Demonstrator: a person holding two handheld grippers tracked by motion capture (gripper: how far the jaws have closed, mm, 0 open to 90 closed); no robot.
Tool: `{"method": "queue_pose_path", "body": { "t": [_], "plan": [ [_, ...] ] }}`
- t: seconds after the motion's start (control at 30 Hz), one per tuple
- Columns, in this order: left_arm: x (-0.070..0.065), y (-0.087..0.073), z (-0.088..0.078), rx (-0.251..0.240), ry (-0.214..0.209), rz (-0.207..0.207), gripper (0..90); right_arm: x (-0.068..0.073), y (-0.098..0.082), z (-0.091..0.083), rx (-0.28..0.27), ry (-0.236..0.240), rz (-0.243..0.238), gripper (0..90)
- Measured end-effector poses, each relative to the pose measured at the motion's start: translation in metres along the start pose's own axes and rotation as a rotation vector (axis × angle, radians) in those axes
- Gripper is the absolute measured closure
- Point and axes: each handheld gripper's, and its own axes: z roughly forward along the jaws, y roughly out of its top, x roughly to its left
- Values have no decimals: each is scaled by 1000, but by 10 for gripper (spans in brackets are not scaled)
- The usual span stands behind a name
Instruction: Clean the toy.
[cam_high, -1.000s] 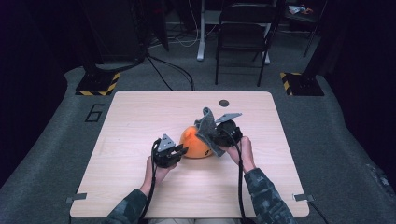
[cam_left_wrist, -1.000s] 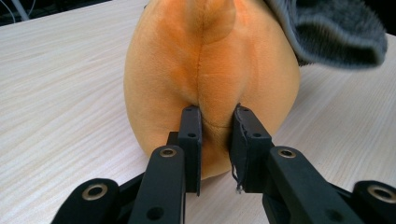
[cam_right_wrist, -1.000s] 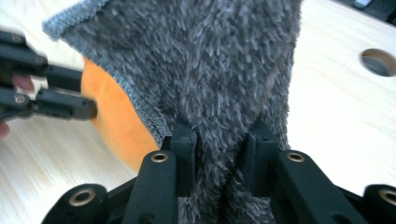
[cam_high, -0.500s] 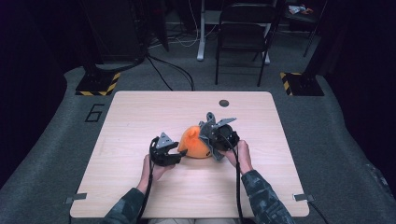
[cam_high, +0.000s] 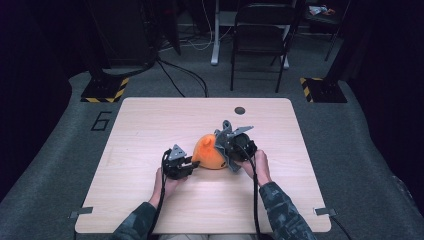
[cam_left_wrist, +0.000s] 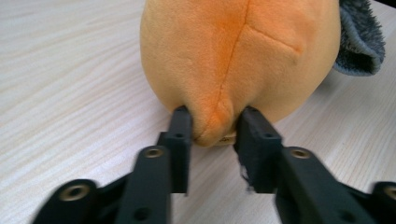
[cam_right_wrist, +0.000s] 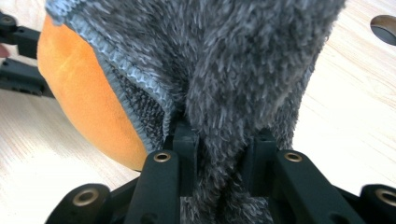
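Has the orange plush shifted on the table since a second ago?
No. The orange plush sits in the same spot, just nearer the person and slightly left of the dark round hole in the tabletop.

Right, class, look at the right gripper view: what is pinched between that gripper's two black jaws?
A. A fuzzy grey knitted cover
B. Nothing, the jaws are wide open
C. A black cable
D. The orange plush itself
A: in the right gripper view the right gripper has its jaws closed on a bunched fold of the fuzzy grey knitted cover, which drapes over the orange plush.
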Motion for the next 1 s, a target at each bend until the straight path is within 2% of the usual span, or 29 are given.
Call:
{"method": "queue_pose_path", "body": {
  "t": [0.13, 0.23, 0.4, 0.43, 0.57, 0.6, 0.63, 0.73, 0.77, 0.8, 0.93, 1.0],
  "plan": [
    [-5, 3, -2, -26, 13, 29, 786, -4, 0, -2, 0, -9, 15, 716],
    [-11, 7, -4, -57, 30, 47, 797, -8, 1, -7, -10, -19, 35, 723],
    [-15, 15, -9, -75, 40, 84, 802, -13, 5, -20, -42, -39, 52, 727],
    [-16, 18, -11, -81, 45, 99, 802, -13, 7, -24, -48, -35, 53, 726],
    [-19, 21, -13, -93, 46, 102, 804, -8, 14, -37, -90, -35, 45, 725],
    [-21, 25, -14, -99, 52, 123, 804, -5, 17, -43, -106, -36, 34, 725],
    [-22, 26, -14, -101, 47, 125, 804, -2, 20, -47, -120, -35, 18, 725],
    [-27, 31, -14, -113, 58, 163, 804, 9, 28, -59, -134, -28, -15, 723],
    [-30, 32, -14, -106, 50, 168, 804, 15, 30, -61, -135, -23, -28, 722],
    [-32, 33, -14, -108, 51, 180, 804, 21, 33, -64, -140, -18, -58, 721],
    [-37, 35, -14, -110, 48, 205, 804, 44, 39, -63, -118, 6, -134, 717],
    [-40, 35, -14, -111, 51, 222, 804, 56, 40, -57, -81, 11, -163, 716]
  ]
}}
